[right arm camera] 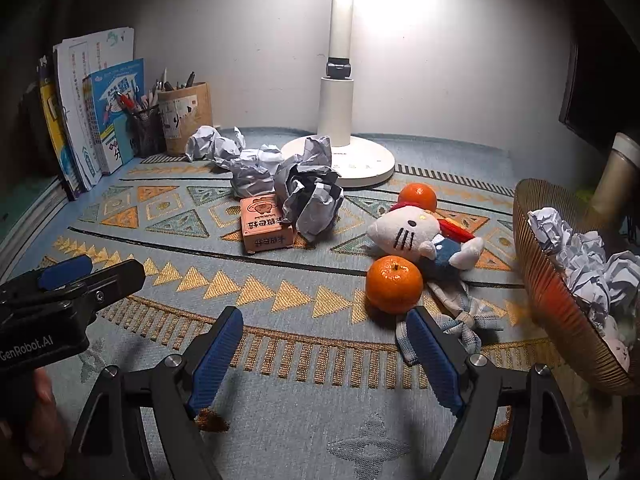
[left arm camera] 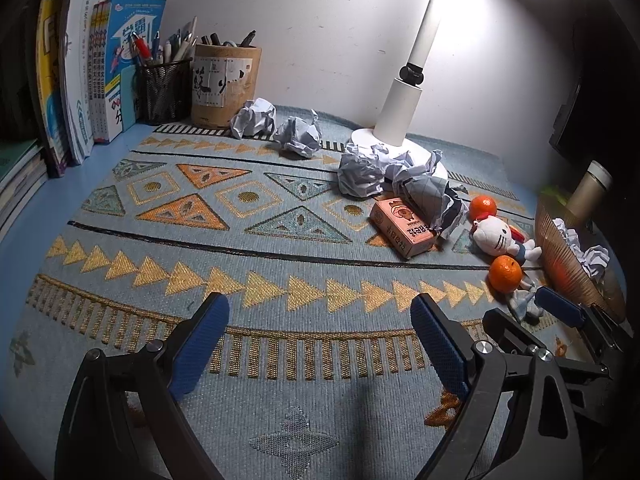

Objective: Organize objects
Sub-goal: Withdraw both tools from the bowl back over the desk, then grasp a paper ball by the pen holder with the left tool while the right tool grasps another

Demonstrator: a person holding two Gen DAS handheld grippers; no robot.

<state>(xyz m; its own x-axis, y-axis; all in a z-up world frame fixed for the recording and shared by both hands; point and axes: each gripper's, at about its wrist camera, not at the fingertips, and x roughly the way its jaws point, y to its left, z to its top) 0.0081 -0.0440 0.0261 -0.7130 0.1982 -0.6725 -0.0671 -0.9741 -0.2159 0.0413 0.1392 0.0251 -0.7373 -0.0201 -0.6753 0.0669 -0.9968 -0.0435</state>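
Note:
Several crumpled paper balls lie by the lamp base; they also show in the left wrist view. A pink box, a Hello Kitty plush and two oranges lie on the patterned mat. A ribbed brown bowl at the right holds paper balls. My left gripper is open and empty above the mat. My right gripper is open and empty, just short of the near orange.
A white lamp stands at the back. Books, a mesh pen holder and a tan cylinder holder stand at the back left. A metal bottle stands behind the bowl.

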